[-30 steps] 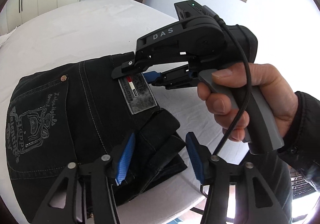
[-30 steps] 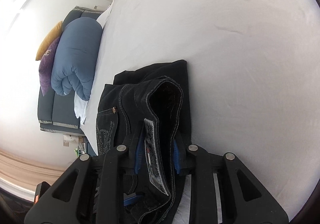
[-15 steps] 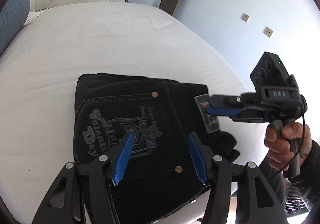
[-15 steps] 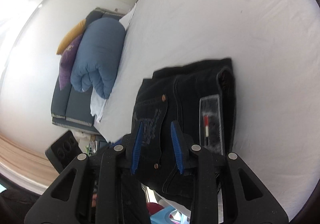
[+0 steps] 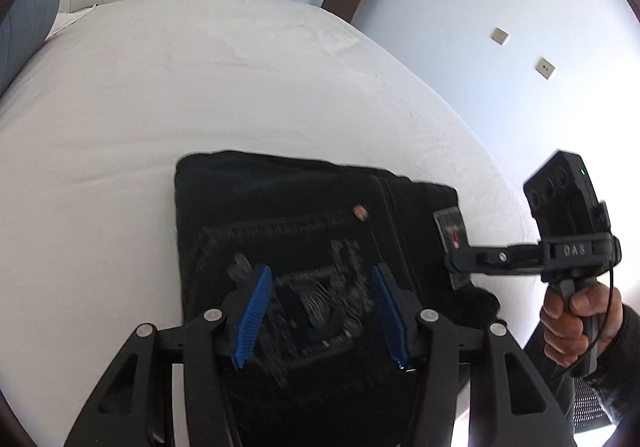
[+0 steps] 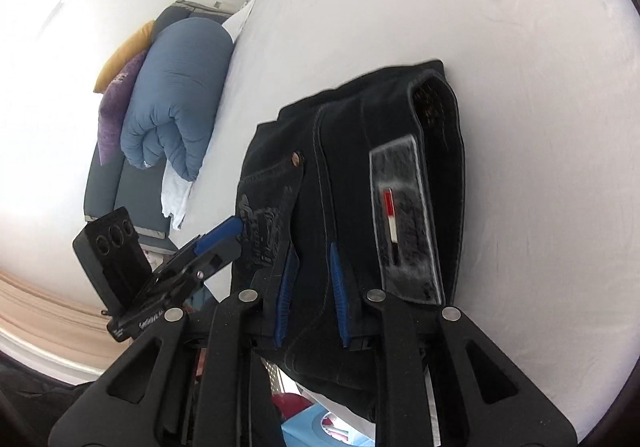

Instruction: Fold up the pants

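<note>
1. Black pants (image 5: 304, 231) lie folded into a compact rectangle near the edge of a white bed (image 5: 200, 87), back pocket and waistband patch (image 6: 404, 223) facing up. By the look of it, the folding is all but done.
2. The left gripper (image 5: 320, 319) hangs over the pocket, blue pads wide apart, holding nothing. The bundle fills the view from 6 to 12 o'clock ahead of it.
3. The right gripper (image 6: 310, 287) has pads spread, narrower than the left, with no cloth pinched. The waistband patch sits at about 1 o'clock from its tips.
4. Neither tool appears to touch the fabric, suggesting both are clear of the finished stack.
</note>
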### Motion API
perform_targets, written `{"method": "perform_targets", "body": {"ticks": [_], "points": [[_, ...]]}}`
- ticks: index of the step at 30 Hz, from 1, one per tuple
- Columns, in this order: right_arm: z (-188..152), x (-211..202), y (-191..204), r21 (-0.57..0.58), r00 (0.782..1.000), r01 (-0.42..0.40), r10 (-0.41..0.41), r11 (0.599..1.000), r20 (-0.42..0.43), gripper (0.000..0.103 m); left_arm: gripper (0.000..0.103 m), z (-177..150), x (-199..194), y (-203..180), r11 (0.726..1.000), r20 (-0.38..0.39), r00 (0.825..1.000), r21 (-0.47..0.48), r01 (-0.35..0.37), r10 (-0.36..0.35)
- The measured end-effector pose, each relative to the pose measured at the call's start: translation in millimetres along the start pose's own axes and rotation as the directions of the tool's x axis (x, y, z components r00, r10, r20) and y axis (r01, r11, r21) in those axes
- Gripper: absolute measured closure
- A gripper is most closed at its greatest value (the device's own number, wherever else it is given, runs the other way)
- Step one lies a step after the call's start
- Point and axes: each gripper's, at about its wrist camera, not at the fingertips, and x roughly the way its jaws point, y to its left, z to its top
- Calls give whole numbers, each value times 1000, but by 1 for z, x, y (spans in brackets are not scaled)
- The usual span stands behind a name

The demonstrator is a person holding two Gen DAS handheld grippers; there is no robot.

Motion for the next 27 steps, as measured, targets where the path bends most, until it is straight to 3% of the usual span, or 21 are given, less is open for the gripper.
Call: {"method": "perform_targets", "body": {"ticks": [2, 3, 5, 7, 13, 18, 27], "points": [[8, 6, -1, 5, 999, 33, -33, 999, -1, 87, 81, 15, 16, 20, 999, -30, 999, -33, -13, 12], [14, 11, -4, 15, 998, 66, -66, 998, -8, 87, 103, 18, 27, 28, 999, -62, 998, -40, -36, 34], [18, 21, -13, 42, 994, 107, -106, 993, -27, 89, 103, 14, 43, 28, 999, -93, 994, -4, -52, 51], [17, 24, -17, 50, 991, 132, -132, 990, -13, 103, 103, 3, 48, 17, 997, -97, 993, 44, -69, 73], [15, 24, -20, 46, 989, 146, -147, 988, 3, 103, 103, -43, 20, -4, 994, -61, 993, 56, -96, 99], [-5, 16, -5, -40, 983, 184, -185, 982, -12, 101, 103, -90, -8, -14, 988, -37, 990, 76, -132, 135], [-75, -18, 22, -124, 976, 212, -204, 969, 69, 100, 103, -97, -13, -22, 977, -69, 974, 26, -213, 215]]}}
